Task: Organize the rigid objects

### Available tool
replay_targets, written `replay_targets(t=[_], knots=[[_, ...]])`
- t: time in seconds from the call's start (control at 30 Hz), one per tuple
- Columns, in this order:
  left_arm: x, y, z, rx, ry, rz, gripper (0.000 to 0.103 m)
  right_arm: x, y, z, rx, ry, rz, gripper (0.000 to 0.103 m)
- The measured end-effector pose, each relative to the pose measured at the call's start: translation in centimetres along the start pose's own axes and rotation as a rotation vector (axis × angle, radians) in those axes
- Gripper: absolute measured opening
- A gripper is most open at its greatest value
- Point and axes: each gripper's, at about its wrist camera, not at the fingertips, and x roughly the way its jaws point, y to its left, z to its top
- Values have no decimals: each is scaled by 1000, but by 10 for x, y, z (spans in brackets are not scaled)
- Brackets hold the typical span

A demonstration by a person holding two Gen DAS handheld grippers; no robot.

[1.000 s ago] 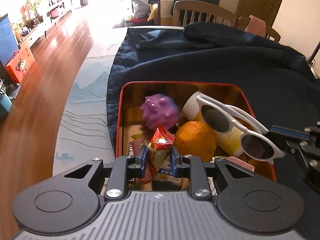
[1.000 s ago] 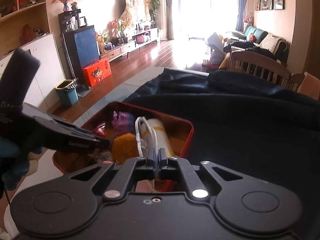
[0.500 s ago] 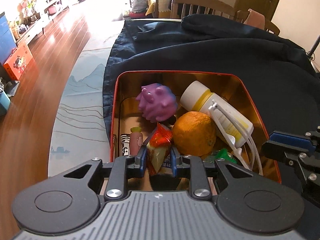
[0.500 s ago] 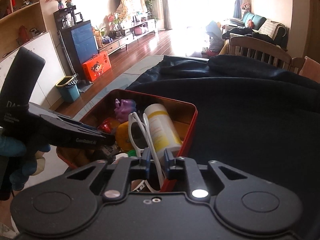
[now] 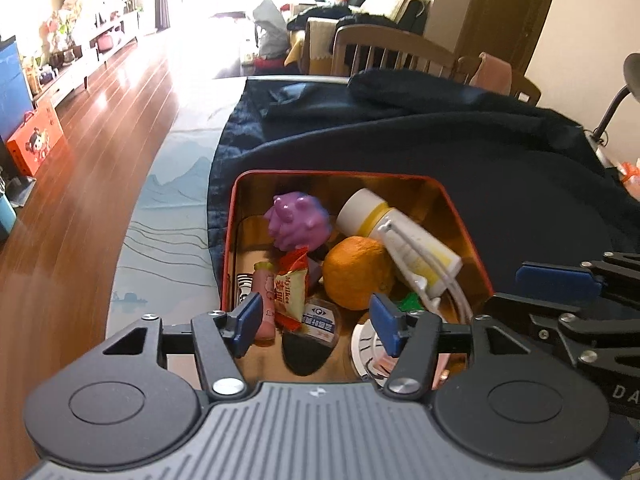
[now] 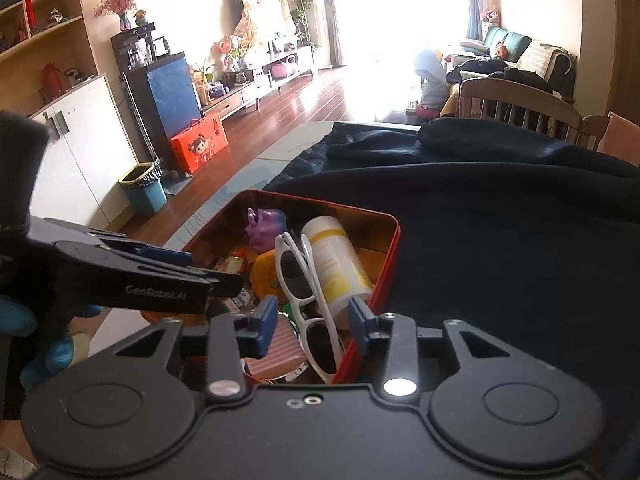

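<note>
Left gripper (image 5: 316,318), as I read it, hangs with its jaws spread wide and nothing between them, just above the near end of the red tin (image 5: 460,216); right gripper (image 6: 313,322) likewise stands wide open and empty, straddling the tin's near right rim, with the white sunglasses (image 6: 308,300) lying loose between and beyond its fingers. Dark cloth (image 5: 500,176) covers the table under the tin; the tin rests on it near the table's left edge. I judge the step in hand to be release: both items appear deposited and neither tool grips anything. The next move, in my view, calls for lifting both grippers straight up clear of the rim, without snagging the sunglasses' arms, then seeking any rigid object not yet boxed; none shows outside the tin. Contents, largest first: white bottle with yellow bands (image 5: 396,232), lying on its side; orange (image 5: 358,272) beside it; purple knobbly toy (image 5: 298,224) toward the far wall; red-and-cream snack packet (image 5: 291,284), upright among smaller sachets. Legible writing: "GenRobot.AI" on the left gripper's side in the right wrist view; the packet shows "Mylikes" and red Chinese characters I cannot make out.
</note>
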Motion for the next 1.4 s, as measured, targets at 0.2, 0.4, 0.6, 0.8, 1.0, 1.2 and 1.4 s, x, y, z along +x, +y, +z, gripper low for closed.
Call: replay_targets(t=[0.2,0.4,0.6,0.8,1.0,1.2,1.4], knots=[[-29,-2,-4,-11,-63,0,70,-14,3,-1,-1,-30,5,57],[-57,-4,-7,-20,-128,5,82,-30,6,-1,-7,-54,24,69],[-81,-6,-12,-15,-175,3,86,-47,6,-2,-5,-97,50,88],[-98,-6,-16,-38,-208,-28,103,-62,1,-4,23,-158,56,103],[-106,-11,-19,-40,-216,-25,103,-72,-3,-7,45,-201,33,103],[-112,-17,-21,-31,-211,-1,103,-80,-2,-12,45,-215,47,103],[-119,-21,-26,-33,-207,19,103,-85,1,-16,50,-219,55,103]])
